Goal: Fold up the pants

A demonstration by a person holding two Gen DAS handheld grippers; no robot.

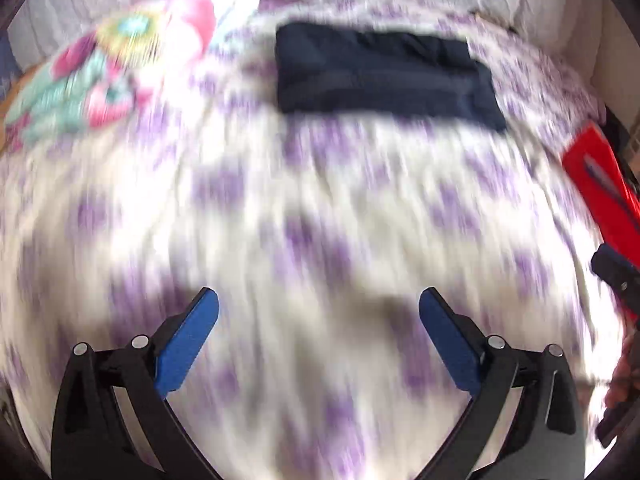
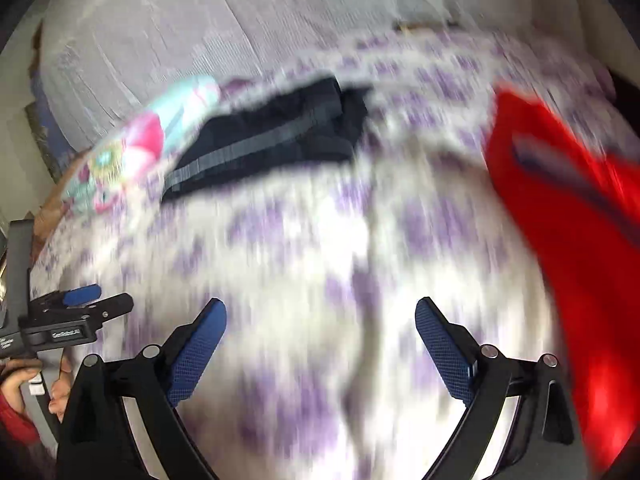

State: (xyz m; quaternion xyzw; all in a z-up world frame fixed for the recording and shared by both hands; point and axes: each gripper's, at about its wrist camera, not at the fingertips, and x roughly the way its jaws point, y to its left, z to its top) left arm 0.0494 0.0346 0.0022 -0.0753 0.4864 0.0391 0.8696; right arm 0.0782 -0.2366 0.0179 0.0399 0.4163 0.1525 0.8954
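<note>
Dark navy pants lie folded into a compact rectangle far back on the bed; in the right wrist view the pants show a grey stripe. My left gripper is open and empty above the bedspread, well short of the pants. My right gripper is open and empty too, over the bedspread. The left gripper also shows at the left edge of the right wrist view, held by a hand. Both views are motion-blurred.
The bed has a white bedspread with purple flowers. A colourful floral pillow lies left of the pants. A red garment lies at the right, also seen in the left wrist view. A pale headboard stands behind.
</note>
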